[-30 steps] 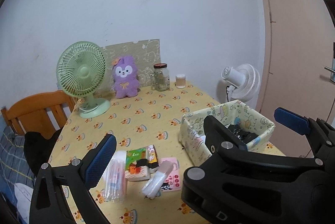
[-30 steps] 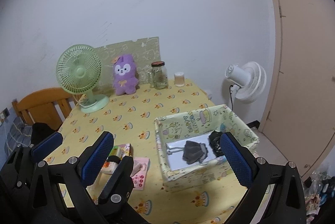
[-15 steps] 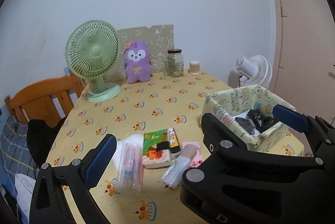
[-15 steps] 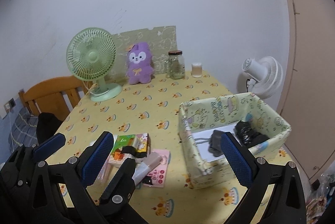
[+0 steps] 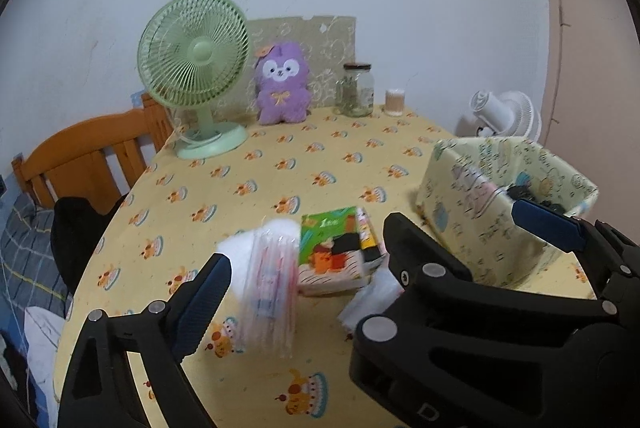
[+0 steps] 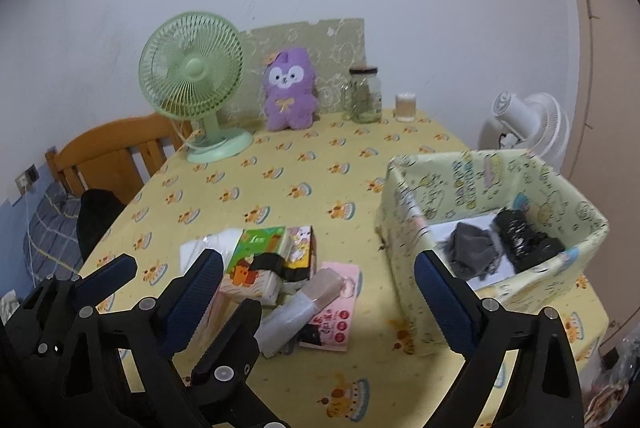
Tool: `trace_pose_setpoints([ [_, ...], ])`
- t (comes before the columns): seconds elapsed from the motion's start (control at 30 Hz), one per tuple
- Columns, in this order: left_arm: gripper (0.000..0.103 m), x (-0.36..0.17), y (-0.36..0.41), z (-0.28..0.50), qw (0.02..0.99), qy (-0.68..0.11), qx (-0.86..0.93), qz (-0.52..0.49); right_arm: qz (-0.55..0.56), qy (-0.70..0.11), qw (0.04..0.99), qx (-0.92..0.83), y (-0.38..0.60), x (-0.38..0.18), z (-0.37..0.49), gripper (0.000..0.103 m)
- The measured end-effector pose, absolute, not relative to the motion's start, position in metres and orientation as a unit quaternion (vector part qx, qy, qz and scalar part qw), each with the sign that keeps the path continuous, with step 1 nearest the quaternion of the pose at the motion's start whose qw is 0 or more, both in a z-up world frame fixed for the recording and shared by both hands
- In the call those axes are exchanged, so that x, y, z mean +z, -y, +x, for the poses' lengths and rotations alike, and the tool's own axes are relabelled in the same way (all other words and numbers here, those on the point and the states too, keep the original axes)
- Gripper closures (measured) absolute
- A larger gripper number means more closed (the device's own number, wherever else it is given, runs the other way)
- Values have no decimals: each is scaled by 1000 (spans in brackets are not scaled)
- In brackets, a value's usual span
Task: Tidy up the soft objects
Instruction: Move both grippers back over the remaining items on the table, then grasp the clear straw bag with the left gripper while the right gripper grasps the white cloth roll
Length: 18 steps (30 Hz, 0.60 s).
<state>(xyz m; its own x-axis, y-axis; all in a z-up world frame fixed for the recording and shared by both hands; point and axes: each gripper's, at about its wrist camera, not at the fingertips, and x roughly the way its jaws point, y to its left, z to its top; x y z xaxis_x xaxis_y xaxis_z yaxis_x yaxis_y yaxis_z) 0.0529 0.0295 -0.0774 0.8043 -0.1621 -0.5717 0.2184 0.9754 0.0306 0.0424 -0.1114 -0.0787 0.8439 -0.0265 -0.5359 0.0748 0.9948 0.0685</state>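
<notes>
Since the earlier frames both grippers have advanced toward the near edge of the table, so that the pile of soft packets now fills more of each view and the fabric bin sits closer on the right. Left gripper: jaws spread wide, nothing between them; its blue pads bracket the clear plastic sleeve and the green tissue pack. Right gripper: jaws likewise wide apart and empty; the pile lies just ahead of its left finger, the bin just ahead of its right.

Key relation: the pile lies forward of and below both sets of fingers, slightly nearer the left gripper. The clear plastic sleeve runs with its long axis roughly along the left gripper's line of sight, so closing across its width appears feasible.

Appearance: the green tissue pack is printed with cartoon figures and looks pliant; a pink packet and a translucent wrapped roll lie touching it. The fabric bin already holds a grey cloth and a dark item.
</notes>
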Motion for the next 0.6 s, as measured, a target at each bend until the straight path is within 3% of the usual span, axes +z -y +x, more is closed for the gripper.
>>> trace_pose_setpoints([
  [0.13,10,-90,-36,59,944,-314,-89,41,36,-299,953,-17,105,-91,52,15],
  [0.43,14,-108,-46,70,937,-340,-66,40,32,-326,945,-12,97,-112,66,16],
  [0.6,22,-121,-50,79,931,-360,-45,40,34,-346,938,-14,95,-124,74,16],
])
